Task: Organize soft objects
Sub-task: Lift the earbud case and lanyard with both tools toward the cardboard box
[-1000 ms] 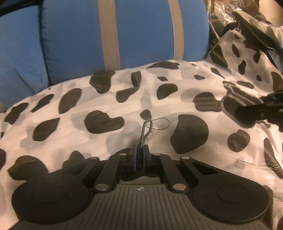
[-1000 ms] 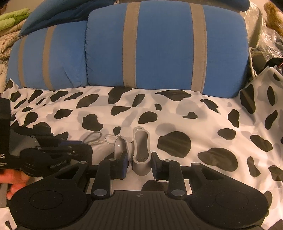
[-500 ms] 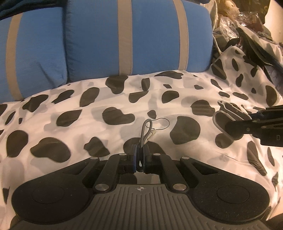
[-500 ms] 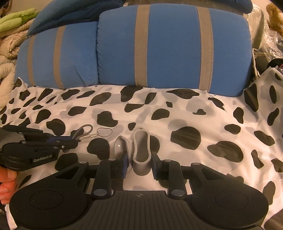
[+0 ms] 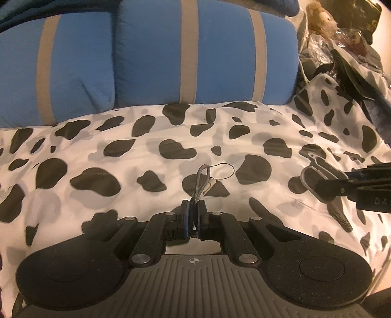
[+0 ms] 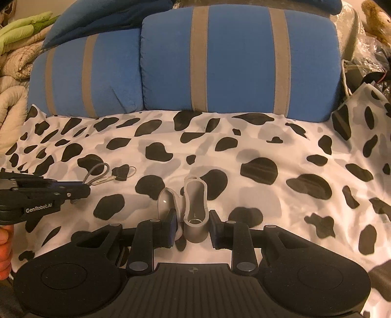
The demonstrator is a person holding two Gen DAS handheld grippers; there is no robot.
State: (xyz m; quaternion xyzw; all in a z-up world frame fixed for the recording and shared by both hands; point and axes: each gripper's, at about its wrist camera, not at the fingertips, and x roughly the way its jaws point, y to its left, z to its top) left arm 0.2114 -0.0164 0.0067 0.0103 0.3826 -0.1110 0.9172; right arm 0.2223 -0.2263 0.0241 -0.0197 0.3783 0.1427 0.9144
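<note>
My left gripper (image 5: 194, 215) is shut on a grey braided cord loop (image 5: 202, 181) with a white tag and a thin black ring, held above the cow-print sheet (image 5: 122, 176). It also shows at the left of the right wrist view (image 6: 83, 190), with the cord loop (image 6: 97, 173) sticking out. My right gripper (image 6: 193, 226) is shut on a grey silicone case (image 6: 195, 208) whose lid hangs open to the left. That case (image 5: 315, 181) shows at the right of the left wrist view.
Two blue pillows with grey stripes (image 6: 239, 61) stand along the back of the sheet. Folded quilts (image 6: 14, 63) lie at the far left. Bags, dark clutter and a plush toy (image 5: 320, 17) crowd the back right corner.
Both grippers have drawn back from the pillows, so more of the sheet and pillows shows. Each holds the same item as before. The two grippers are further apart.
</note>
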